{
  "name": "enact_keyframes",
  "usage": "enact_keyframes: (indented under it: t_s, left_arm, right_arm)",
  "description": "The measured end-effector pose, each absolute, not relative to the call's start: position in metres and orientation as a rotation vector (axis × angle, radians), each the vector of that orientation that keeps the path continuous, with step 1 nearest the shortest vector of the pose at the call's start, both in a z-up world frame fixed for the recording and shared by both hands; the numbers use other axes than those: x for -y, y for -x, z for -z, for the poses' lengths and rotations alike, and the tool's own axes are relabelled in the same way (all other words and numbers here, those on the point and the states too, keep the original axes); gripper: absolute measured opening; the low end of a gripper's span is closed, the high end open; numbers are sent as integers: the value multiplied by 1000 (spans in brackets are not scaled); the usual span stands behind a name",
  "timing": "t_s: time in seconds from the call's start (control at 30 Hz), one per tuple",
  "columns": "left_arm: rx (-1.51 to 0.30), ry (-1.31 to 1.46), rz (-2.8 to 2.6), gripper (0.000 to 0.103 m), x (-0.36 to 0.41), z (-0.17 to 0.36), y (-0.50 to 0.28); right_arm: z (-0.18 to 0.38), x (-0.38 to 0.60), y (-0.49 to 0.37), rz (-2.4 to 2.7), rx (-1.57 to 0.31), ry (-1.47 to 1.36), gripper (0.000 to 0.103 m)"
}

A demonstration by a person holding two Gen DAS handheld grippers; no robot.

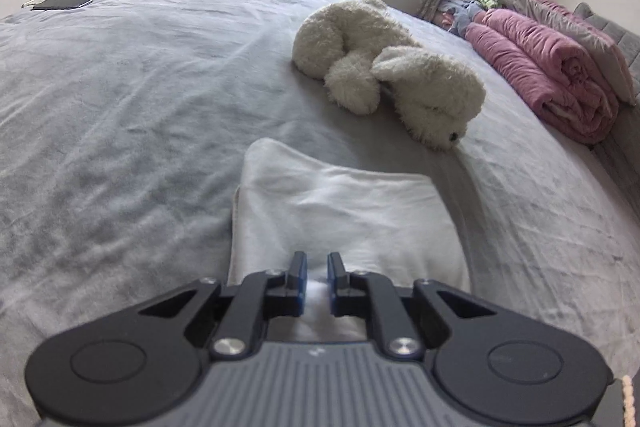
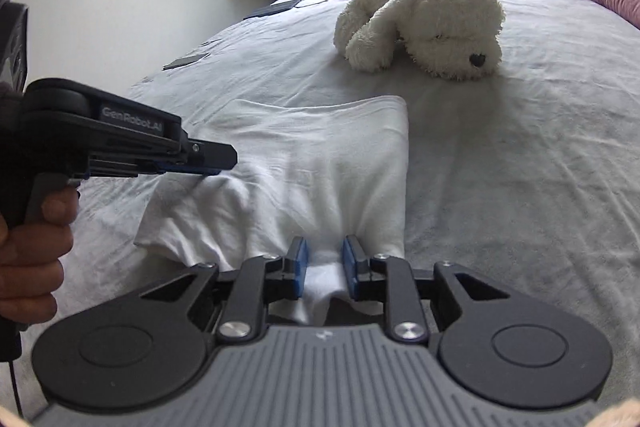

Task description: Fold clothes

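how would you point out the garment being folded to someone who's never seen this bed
On the grey bed, look at the near edge, in front of the plush dog. The white garment lies there flat and smooth, with the left gripper and right gripper pinching its near edge; the dog is fluffy.

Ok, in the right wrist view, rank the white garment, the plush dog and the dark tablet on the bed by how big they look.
1. white garment, largest, though it lies nearest the camera.
2. plush dog, clearly smaller in frame.
3. dark tablet, smallest; it lies farther back, so its true size is unsure.
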State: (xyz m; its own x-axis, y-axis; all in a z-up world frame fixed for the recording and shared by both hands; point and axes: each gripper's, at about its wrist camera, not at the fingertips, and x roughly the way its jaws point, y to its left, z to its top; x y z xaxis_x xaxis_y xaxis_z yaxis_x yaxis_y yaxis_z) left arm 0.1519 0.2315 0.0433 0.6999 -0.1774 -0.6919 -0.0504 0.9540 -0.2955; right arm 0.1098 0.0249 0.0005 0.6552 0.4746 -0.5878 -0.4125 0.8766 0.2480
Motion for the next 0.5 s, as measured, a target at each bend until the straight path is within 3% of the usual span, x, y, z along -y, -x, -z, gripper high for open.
enact_keyframes:
  t_s: [0.07, 0.33, 0.5]
  left_arm:
    - [-816, 289, 53, 4, -230, -37, -154]
    - [-766, 274, -7, 8, -217, -58, -124]
    - [-829, 273, -90, 6, -220, -38, -117]
  right_arm:
    - [2, -24, -110, -509, -681, -89, 25]
    - [6, -18, -110, -531, -660, -102, 23]
    - [8, -28, -102, -504, -622, -31, 23]
